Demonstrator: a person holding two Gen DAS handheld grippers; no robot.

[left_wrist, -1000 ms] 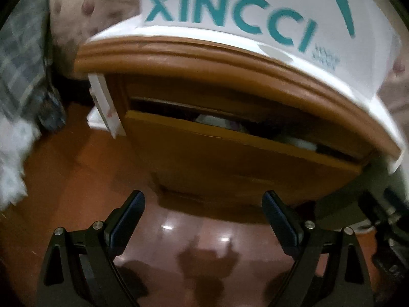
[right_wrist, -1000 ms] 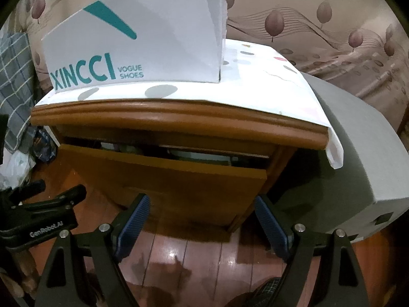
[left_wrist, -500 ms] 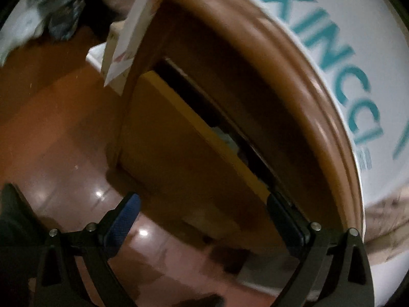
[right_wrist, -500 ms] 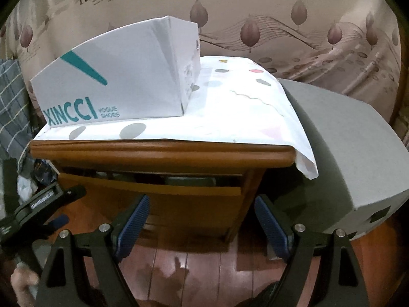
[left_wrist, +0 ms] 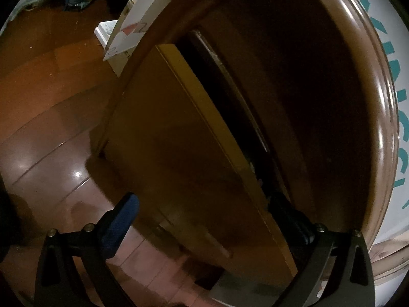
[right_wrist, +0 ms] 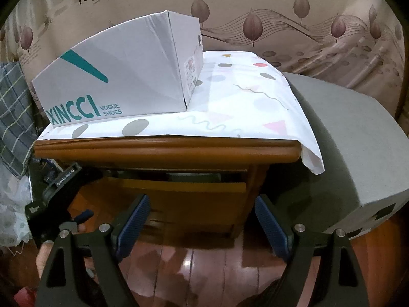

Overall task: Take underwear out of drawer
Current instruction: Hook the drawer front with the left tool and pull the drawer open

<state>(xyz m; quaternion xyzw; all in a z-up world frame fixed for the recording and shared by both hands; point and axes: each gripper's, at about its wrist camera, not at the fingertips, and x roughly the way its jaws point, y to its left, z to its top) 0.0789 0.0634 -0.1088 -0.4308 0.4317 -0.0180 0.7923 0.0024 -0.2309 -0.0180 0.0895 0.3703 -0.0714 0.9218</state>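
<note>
The drawer (right_wrist: 184, 199) sits in the wooden nightstand (right_wrist: 163, 151) under the top board, pulled out only a little. Its long axis goes across the right wrist view, from 9 to 3 o'clock, and its front panel faces the camera. In the left wrist view the same drawer (left_wrist: 179, 138) appears rolled, with its upper edge running from 11 o'clock down to 5 o'clock. A dark gap is open behind this edge. The underwear cannot be made out inside the gap; only something pale shows there in the right wrist view.

The left gripper (left_wrist: 207, 220) has its jaws opening wide. One finger stands before the front panel and the other is at the dark gap, so the top edge of the panel is between them, but the pads do not press it. The right gripper (right_wrist: 202, 220) is spread, with nothing between the fingers, apart from the drawer.

A white shoe box (right_wrist: 120, 76) lies on a patterned cloth (right_wrist: 245, 107) on the nightstand.
</note>
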